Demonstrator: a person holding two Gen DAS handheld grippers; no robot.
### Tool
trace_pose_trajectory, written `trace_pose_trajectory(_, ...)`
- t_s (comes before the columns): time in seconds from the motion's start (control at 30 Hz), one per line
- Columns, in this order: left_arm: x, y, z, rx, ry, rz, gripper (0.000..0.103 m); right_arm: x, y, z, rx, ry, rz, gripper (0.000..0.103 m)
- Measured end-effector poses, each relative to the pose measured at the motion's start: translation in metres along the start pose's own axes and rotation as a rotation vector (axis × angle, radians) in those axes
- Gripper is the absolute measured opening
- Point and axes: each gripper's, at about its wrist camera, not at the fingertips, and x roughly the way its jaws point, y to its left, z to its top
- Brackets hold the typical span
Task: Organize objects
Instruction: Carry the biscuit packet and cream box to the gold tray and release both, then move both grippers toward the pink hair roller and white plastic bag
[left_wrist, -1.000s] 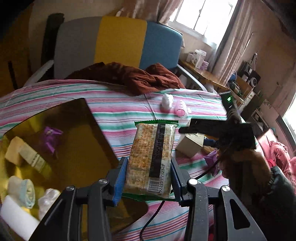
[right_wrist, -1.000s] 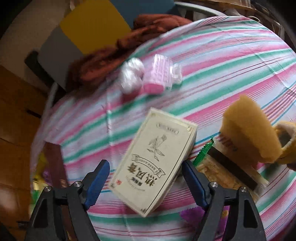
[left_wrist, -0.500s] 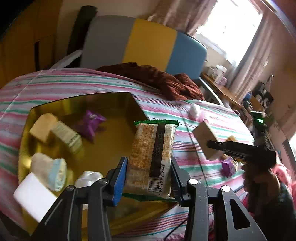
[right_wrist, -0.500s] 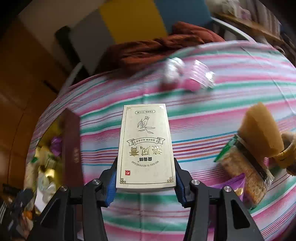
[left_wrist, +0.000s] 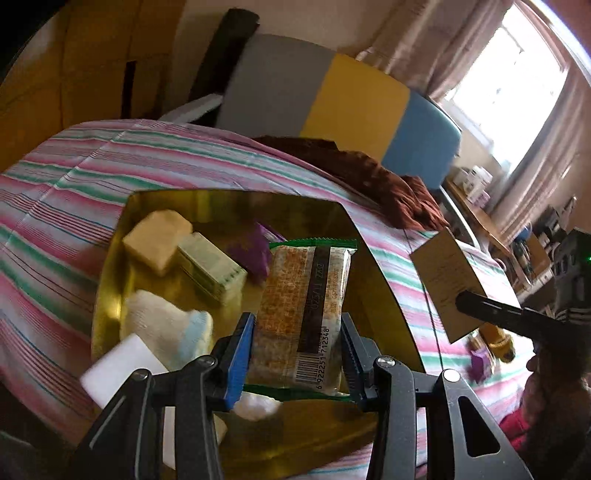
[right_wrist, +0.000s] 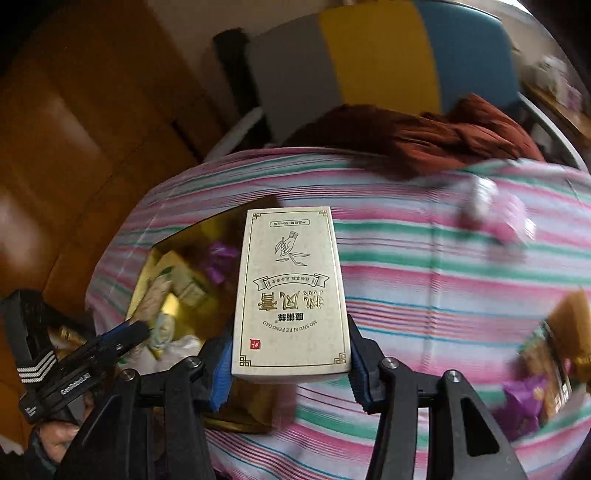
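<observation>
My left gripper (left_wrist: 297, 347) is shut on a cracker packet (left_wrist: 303, 295) with a green edge and a barcode, held upright over the gold tray (left_wrist: 373, 273). In the tray lie a yellow sponge (left_wrist: 157, 236), a green-and-white box (left_wrist: 212, 269), a purple wrapper (left_wrist: 251, 251), a rolled white-and-blue cloth (left_wrist: 166, 328) and a white block (left_wrist: 118, 373). My right gripper (right_wrist: 291, 365) is shut on a cream box (right_wrist: 291, 288) with gold print, held above the striped cloth at the tray's (right_wrist: 207, 229) right edge. The left wrist view shows that box (left_wrist: 450, 284) in the air to the right.
A brown cloth (left_wrist: 369, 173) is heaped at the table's far edge, in front of a grey, yellow and blue chair (left_wrist: 351, 99). Small white and pink items (right_wrist: 498, 218) lie on the striped tablecloth (right_wrist: 443, 280). A purple wrapper (right_wrist: 524, 398) and other packets lie at the right.
My right gripper shut on the cream box, lifted it off the table and carried it left towards the tray. My left gripper moved the cracker packet from beside the tray to over it.
</observation>
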Motion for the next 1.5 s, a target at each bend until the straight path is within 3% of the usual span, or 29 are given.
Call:
trace_pose_trajectory(0.1, 0.002, 0.007, 0.007, -0.009, -0.020, 0.024, 0.048, 0.018, 0.027, 0.018, -0.052, 0.008, 0.013, 0.051)
trace_pose_trajectory(0.13, 0.001, 0.009, 0.009, -0.021, -0.033, 0.032, 0.050, 0.024, 0.036, 0.026, -0.067, 0.000, 0.013, 0.052)
trace_pose_trajectory(0.2, -0.002, 0.012, 0.011, -0.034, -0.043, 0.031, 0.067, 0.034, 0.050, 0.040, -0.086, -0.026, 0.005, 0.055)
trace_pose_trajectory(0.3, -0.009, 0.015, 0.008, -0.025, -0.069, 0.057, 0.071, 0.045, 0.062, 0.049, -0.098, -0.034, -0.026, 0.056)
trace_pose_trajectory(0.5, -0.014, 0.026, 0.003, -0.037, -0.067, 0.131, 0.079, 0.054, 0.067, 0.027, -0.109, 0.008, -0.030, 0.062)
trace_pose_trajectory(0.67, -0.025, 0.023, 0.000, -0.003, -0.114, 0.194, 0.086, 0.052, 0.068, 0.004, -0.124, 0.019, -0.059, 0.068)
trace_pose_trajectory(1.03, -0.043, 0.001, -0.005, 0.083, -0.182, 0.231, 0.091, 0.031, 0.083, -0.022, -0.188, -0.054, -0.110, 0.070)
trace_pose_trajectory(1.5, -0.038, -0.021, -0.018, 0.139, -0.149, 0.214, 0.092, 0.020, 0.074, -0.039, -0.172, -0.077, -0.141, 0.071)
